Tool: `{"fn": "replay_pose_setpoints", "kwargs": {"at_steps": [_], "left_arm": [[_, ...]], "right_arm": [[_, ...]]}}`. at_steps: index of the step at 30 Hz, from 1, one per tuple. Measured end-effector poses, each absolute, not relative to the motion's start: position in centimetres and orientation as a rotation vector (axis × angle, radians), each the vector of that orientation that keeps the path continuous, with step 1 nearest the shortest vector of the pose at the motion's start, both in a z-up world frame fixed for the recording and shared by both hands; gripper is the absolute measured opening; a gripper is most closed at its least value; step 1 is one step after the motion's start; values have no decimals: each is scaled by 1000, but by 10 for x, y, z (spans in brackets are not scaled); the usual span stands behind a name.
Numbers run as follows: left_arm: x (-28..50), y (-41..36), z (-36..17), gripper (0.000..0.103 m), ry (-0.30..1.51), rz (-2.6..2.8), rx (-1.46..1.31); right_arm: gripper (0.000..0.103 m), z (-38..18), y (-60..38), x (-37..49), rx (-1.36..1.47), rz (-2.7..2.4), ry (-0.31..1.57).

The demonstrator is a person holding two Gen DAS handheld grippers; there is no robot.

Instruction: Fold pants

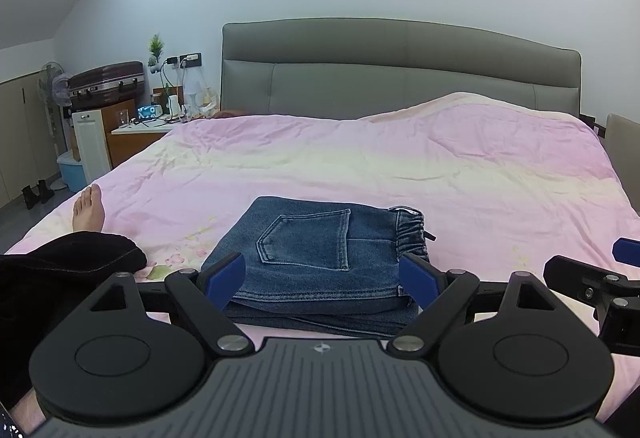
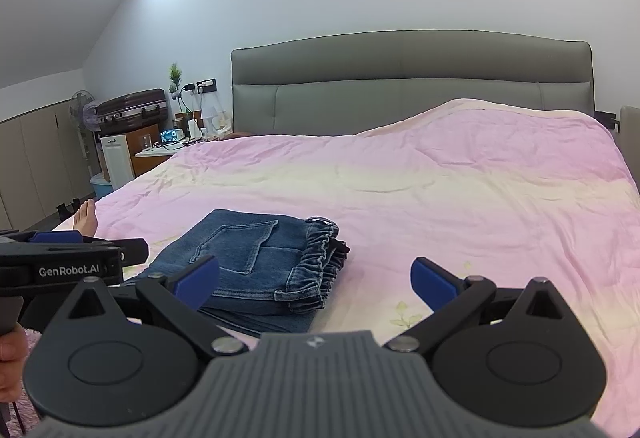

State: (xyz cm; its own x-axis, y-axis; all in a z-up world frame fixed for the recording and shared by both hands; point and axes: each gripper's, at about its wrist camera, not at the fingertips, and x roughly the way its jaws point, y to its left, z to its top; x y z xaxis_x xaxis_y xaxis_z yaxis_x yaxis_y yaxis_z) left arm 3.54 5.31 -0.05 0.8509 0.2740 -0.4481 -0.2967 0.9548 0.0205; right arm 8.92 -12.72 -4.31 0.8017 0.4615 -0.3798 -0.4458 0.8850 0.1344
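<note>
Blue denim pants (image 1: pixel 320 258) lie folded into a compact stack on the pink bed cover, back pocket up, elastic waistband to the right. They also show in the right wrist view (image 2: pixel 260 266). My left gripper (image 1: pixel 322 278) is open, its blue fingertips at either side of the stack's near edge, holding nothing. My right gripper (image 2: pixel 316 284) is open and empty, just right of the stack over the cover. Its fingers (image 1: pixel 624 250) show at the right edge of the left wrist view. The left gripper body (image 2: pixel 68 262) shows at the left of the right wrist view.
The bed (image 1: pixel 400 166) has a pink and cream cover and a grey headboard (image 1: pixel 400 78). A person's bare foot (image 1: pixel 90 208) and dark-clothed leg (image 1: pixel 68 262) rest at the left. A cluttered nightstand (image 1: pixel 152 118), suitcase and fan stand beyond the bed's left side.
</note>
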Motion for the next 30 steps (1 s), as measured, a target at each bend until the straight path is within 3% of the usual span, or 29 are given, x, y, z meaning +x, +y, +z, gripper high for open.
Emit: {"fn": "replay_pose_setpoints", "kwargs": {"at_steps": [30], "left_arm": [[35,52,4,101,459,299,-45]], "right_arm": [[98,-41,-130,86,43,500,405]]}}
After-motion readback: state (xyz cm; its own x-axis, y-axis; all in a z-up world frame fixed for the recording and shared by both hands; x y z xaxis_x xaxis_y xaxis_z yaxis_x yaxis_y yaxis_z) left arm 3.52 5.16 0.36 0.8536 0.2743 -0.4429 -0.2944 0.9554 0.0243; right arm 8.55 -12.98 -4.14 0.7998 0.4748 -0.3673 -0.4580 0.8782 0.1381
